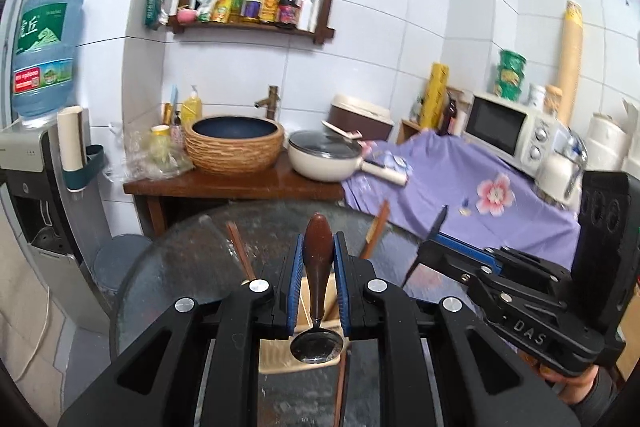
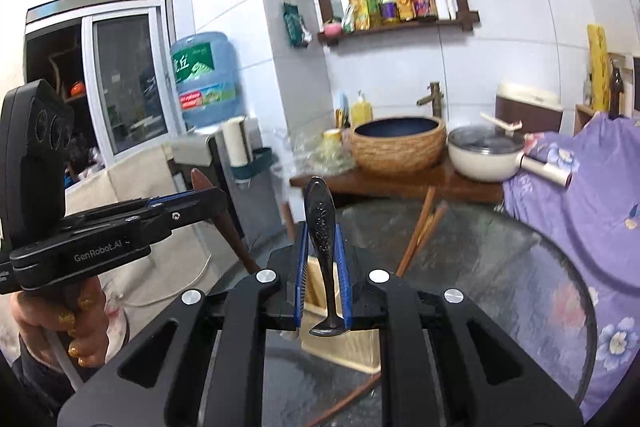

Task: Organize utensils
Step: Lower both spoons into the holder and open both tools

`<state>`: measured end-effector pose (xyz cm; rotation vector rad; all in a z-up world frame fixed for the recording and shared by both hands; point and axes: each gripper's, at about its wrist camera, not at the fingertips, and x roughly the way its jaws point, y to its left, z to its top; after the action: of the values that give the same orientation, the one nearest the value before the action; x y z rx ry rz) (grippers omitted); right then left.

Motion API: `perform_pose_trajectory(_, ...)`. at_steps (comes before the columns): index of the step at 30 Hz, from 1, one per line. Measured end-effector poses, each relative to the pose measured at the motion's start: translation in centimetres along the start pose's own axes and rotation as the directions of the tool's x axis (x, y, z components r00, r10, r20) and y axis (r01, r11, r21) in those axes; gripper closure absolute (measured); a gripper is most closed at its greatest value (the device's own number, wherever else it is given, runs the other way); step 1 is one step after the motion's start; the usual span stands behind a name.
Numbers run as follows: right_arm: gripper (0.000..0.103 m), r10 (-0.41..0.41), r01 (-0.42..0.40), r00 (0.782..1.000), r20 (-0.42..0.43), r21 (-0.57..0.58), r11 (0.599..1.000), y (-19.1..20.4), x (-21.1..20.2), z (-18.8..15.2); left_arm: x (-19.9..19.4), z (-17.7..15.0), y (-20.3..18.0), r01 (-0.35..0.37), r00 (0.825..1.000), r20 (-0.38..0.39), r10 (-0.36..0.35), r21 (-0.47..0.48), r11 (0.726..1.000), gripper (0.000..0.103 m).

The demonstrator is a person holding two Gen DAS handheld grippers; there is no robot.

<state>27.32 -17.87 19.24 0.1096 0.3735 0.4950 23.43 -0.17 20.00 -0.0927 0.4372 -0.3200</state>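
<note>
The left tool is clamped on a wooden-handled spoon, bowl hanging toward the camera; the right tool is clamped on a dark metal spoon in the same way. Both spoons are held above the glass surface, over a pale wooden holder with chopsticks leaning beside it. Each grip is narrow and on a smooth handle — a spoon could pivot or slip and strike the glass; the tools hang near each other, so a careless swing could knock them together.
</note>
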Motion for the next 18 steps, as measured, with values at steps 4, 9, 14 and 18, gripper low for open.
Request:
perform_pose_trajectory(4,0.089,-0.030,0.030,0.999,0.022,-0.002,1.000,-0.3,1.6,1.5,1.4,1.6,0.9,-0.023,1.000,0.016,0.024,-0.036,0.999,0.088)
perform_pose_trajectory(9,0.089,-0.056,0.056,0.998,-0.004,0.022,0.998,-1.1,4.1,1.1,3.6,1.6,1.8,-0.085,0.996,0.011,0.086,-0.050,0.995,0.088)
perform_pose_trajectory(14,0.089,-0.072,0.074,0.996,-0.044,0.035,0.997,-1.9,6.4,-0.9,5.9,0.3,2.7,-0.109,0.994,-0.024,0.107,-0.072,0.991,0.088)
perform_pose_trajectory(18,0.089,-0.076,0.078,0.995,-0.067,0.036,0.996,-2.1,7.6,-2.4,7.1,-1.0,3.0,-0.118,0.992,-0.043,0.115,-0.073,0.990,0.088)
